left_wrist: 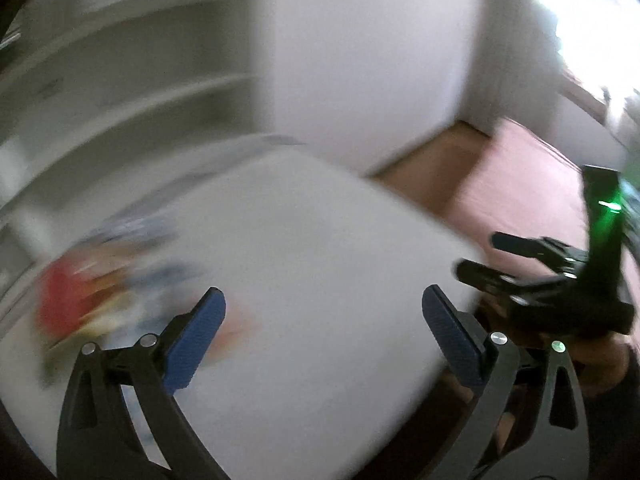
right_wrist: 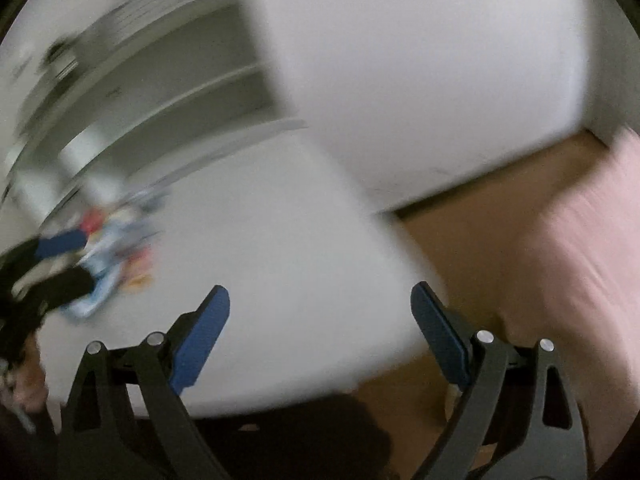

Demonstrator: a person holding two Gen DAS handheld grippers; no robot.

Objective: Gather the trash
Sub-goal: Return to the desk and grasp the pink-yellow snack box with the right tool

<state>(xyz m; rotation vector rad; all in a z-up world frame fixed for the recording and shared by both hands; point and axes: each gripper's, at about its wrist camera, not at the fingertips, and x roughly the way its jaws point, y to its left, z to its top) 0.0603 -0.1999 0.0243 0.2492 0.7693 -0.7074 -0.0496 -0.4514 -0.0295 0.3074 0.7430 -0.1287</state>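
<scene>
Both views are smeared by motion. A heap of colourful trash [left_wrist: 92,300], red, orange, blue and white, lies at the left of a white table [left_wrist: 312,264]. In the right wrist view the same trash heap [right_wrist: 116,252] shows as pale blue and red wrappers on that table [right_wrist: 280,240]. My left gripper [left_wrist: 324,308] is open over the table with nothing between its blue pads, right of the heap. My right gripper [right_wrist: 320,304] is open and empty above the table's near right corner. The right gripper [left_wrist: 480,258] appears at the right edge of the left wrist view, the left gripper [right_wrist: 60,248] at the left edge of the right wrist view, by the heap.
White shelving [left_wrist: 132,92] stands behind the table, with a white wall or cabinet [left_wrist: 368,60] to its right. A wooden floor [right_wrist: 472,220] and a pink rug [right_wrist: 580,260] lie to the right. A bright window [left_wrist: 592,20] is at the upper right.
</scene>
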